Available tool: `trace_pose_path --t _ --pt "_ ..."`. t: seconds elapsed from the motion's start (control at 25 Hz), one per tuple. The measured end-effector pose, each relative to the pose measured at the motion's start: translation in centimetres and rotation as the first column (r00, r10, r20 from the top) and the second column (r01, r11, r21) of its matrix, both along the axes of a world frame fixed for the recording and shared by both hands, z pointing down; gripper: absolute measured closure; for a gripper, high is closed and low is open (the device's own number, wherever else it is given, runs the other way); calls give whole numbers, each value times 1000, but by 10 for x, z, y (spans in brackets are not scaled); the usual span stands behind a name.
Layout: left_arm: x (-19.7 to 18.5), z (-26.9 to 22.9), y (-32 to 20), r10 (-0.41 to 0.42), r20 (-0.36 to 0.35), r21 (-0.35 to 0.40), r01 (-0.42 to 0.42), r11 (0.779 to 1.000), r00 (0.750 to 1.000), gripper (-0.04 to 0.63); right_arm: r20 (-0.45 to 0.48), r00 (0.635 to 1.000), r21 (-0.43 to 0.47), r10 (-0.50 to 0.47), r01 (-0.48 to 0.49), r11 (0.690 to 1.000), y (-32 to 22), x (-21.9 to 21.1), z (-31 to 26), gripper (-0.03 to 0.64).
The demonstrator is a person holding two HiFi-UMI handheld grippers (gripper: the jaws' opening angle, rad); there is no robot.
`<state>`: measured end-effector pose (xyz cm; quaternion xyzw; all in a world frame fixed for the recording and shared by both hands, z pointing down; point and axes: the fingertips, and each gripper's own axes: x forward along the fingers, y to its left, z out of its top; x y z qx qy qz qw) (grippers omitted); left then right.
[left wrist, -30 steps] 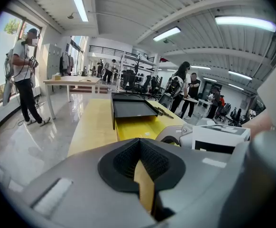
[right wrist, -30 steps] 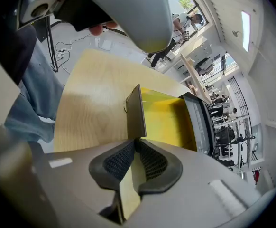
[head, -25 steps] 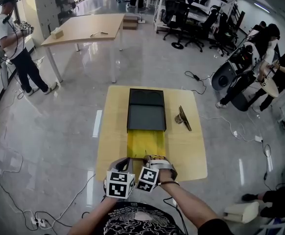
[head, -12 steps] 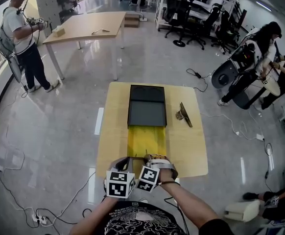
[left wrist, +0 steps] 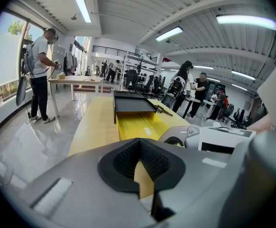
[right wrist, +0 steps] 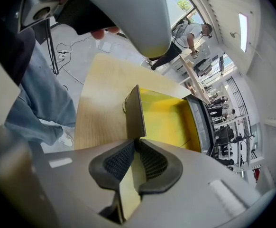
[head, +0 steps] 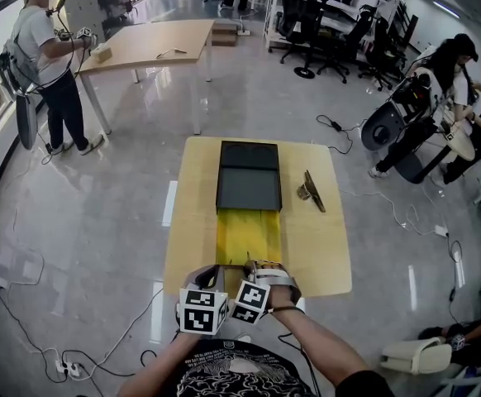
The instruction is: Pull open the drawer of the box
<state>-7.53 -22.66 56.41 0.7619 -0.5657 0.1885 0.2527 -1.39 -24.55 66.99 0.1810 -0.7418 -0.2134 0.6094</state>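
Bystander (head: pixel 49 56) has stepped nearer the far table (head: pixel 154 44); drawer (head: pixel 247 234) appears slightly further out. Head view: yellow drawer projects from the black box (head: pixel 249 176) on the wooden table (head: pixel 191 246). Left gripper view: left gripper (left wrist: pixel 139 142) pressed together, nothing held. Right gripper view: right gripper (right wrist: pixel 137 141) pinching the drawer's front wall.

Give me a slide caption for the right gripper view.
Right gripper clamps the front panel of the yellow drawer, pulled out of the black box.
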Motion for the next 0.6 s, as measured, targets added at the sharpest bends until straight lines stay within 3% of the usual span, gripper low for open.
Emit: trace_pose_path --t 0.4,0.6 --pt "12 11 10 -3 -2 1 3 1000 1000 583 4 1000 6 -11 11 1000 22 7 15 569" --pt "17 13 4 -1 -6 -1 1 1000 1000 583 65 998 40 19 -21 999 14 9 12 560"
